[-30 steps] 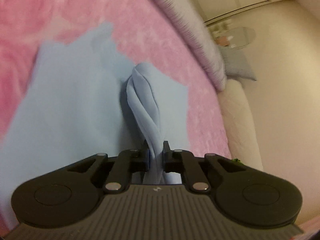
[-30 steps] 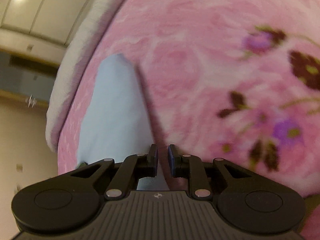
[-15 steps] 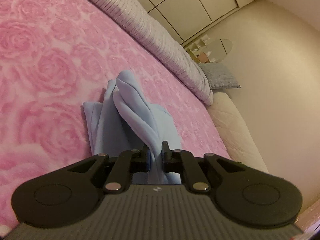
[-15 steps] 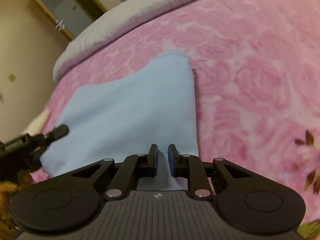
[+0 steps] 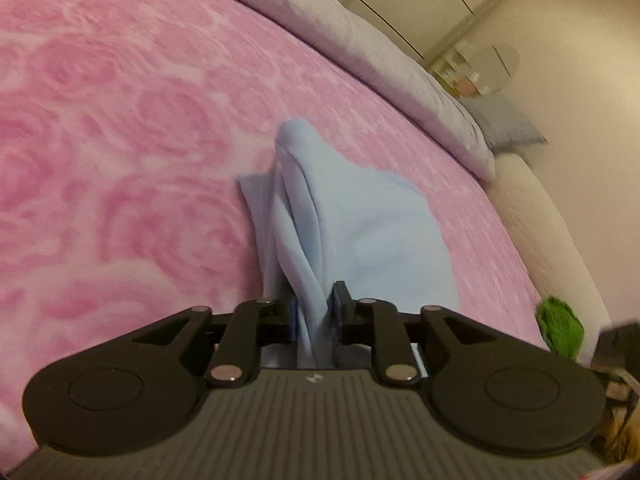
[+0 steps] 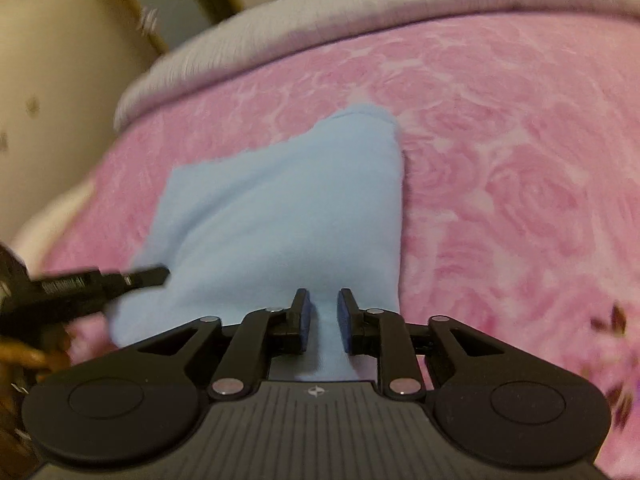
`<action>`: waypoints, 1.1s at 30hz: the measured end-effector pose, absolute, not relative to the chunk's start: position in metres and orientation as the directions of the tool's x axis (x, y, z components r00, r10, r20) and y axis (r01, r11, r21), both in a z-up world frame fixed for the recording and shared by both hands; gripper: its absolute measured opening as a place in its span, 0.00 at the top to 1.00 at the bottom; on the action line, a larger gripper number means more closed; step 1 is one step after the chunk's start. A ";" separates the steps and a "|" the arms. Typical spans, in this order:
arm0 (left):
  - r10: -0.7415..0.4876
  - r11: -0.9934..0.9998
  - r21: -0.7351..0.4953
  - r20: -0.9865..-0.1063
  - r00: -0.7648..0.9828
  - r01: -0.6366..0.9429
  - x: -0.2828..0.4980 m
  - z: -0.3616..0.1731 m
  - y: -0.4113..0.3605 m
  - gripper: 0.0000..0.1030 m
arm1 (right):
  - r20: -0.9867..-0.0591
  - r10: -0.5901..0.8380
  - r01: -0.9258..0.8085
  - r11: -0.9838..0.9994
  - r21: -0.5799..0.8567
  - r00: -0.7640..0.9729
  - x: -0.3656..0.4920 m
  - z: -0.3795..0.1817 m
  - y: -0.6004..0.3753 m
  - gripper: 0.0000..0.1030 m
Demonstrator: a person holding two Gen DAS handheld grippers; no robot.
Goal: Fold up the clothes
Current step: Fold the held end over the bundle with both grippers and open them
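Note:
A light blue garment (image 5: pixel 360 232) lies partly folded on a pink rose-patterned bedspread (image 5: pixel 120 120). My left gripper (image 5: pixel 316 312) is shut on a bunched edge of it, and the cloth rises in a twisted ridge from the jaws. In the right wrist view the same garment (image 6: pixel 280 208) spreads flat ahead. My right gripper (image 6: pixel 322 312) holds its near edge, with the blue pads a small gap apart on the cloth. The left gripper (image 6: pixel 100 280) shows as a dark blurred bar at the garment's left edge.
A grey quilted cover (image 5: pixel 360 40) runs along the far side of the bed. A grey pillow (image 5: pixel 508 124) and a cream mattress edge (image 5: pixel 540 216) lie at the right. A green object (image 5: pixel 560 324) sits at the bed's right edge. Cupboards and a round mirror stand behind.
The garment has been drawn up from a wide flat spread into a narrower folded shape. Both grippers have swung round and lifted while they kept their hold on the cloth.

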State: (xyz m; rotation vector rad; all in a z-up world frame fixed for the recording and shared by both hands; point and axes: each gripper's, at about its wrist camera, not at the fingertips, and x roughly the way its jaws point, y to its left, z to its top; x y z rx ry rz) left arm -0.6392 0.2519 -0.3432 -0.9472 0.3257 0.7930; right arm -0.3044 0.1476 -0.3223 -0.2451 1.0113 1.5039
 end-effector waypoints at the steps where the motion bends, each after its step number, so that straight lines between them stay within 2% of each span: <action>1: 0.476 0.325 -0.591 -0.572 0.668 -0.738 -0.642 -0.338 0.248 0.79 | -0.647 0.720 -0.855 0.148 0.497 -0.252 -0.296 -0.321 0.141 0.74; 3: 0.508 0.305 -0.579 -0.572 0.644 -0.756 -0.648 -0.327 0.241 0.80 | -0.600 0.754 -0.784 0.192 0.590 -0.267 -0.277 -0.321 0.123 0.73; 5: 0.521 0.287 -0.604 -0.553 0.650 -0.743 -0.656 -0.317 0.227 0.79 | -0.582 0.766 -0.759 0.200 0.619 -0.272 -0.266 -0.319 0.106 0.71; 7: 0.526 0.287 -0.628 -0.528 0.667 -0.723 -0.662 -0.309 0.212 0.76 | -0.602 0.755 -0.787 0.194 0.585 -0.261 -0.264 -0.318 0.093 0.66; 12: 0.473 0.358 -0.653 -0.489 0.733 -0.667 -0.646 -0.301 0.190 0.72 | -0.611 0.750 -0.830 0.156 0.535 -0.253 -0.285 -0.321 0.088 0.68; 13: 0.467 0.360 -0.638 -0.508 0.723 -0.681 -0.640 -0.306 0.190 0.73 | -0.611 0.750 -0.836 0.147 0.528 -0.254 -0.289 -0.322 0.089 0.71; 15: 0.478 0.347 -0.596 -0.552 0.683 -0.724 -0.632 -0.320 0.196 0.76 | -0.614 0.748 -0.852 0.129 0.508 -0.252 -0.300 -0.324 0.089 0.72; 17: 0.497 0.352 -0.537 -0.586 0.639 -0.767 -0.628 -0.327 0.199 0.89 | -0.638 0.742 -0.913 0.089 0.399 -0.207 -0.319 -0.325 0.092 0.72; 18: 0.507 0.355 -0.506 -0.602 0.617 -0.786 -0.626 -0.331 0.200 0.90 | -0.649 0.737 -0.935 0.066 0.349 -0.190 -0.326 -0.326 0.093 0.71; 19: 0.518 0.357 -0.474 -0.617 0.593 -0.805 -0.624 -0.334 0.201 0.89 | -0.668 0.722 -0.954 0.039 0.297 -0.179 -0.331 -0.324 0.094 0.70; 21: 0.526 0.352 -0.443 -0.635 0.566 -0.825 -0.624 -0.330 0.202 0.81 | -0.704 0.693 -0.980 -0.018 0.198 -0.154 -0.339 -0.321 0.096 0.70; 23: 0.534 0.350 -0.423 -0.643 0.549 -0.836 -0.625 -0.321 0.201 0.79 | -0.734 0.659 -0.983 -0.047 0.178 -0.164 -0.335 -0.315 0.099 0.69; 29: 0.534 0.440 -0.421 -0.588 0.608 -0.794 -0.628 -0.289 0.179 0.79 | -0.643 0.731 -0.922 0.050 0.385 -0.229 -0.288 -0.291 0.095 0.69; 31: 0.497 0.476 -0.425 -0.593 0.634 -0.770 -0.618 -0.295 0.176 0.79 | -0.644 0.727 -0.916 0.054 0.399 -0.237 -0.289 -0.298 0.099 0.73; 33: 0.485 0.469 -0.377 -0.645 0.590 -0.798 -0.607 -0.316 0.179 0.81 | -0.665 0.704 -0.918 0.048 0.394 -0.249 -0.298 -0.312 0.104 0.74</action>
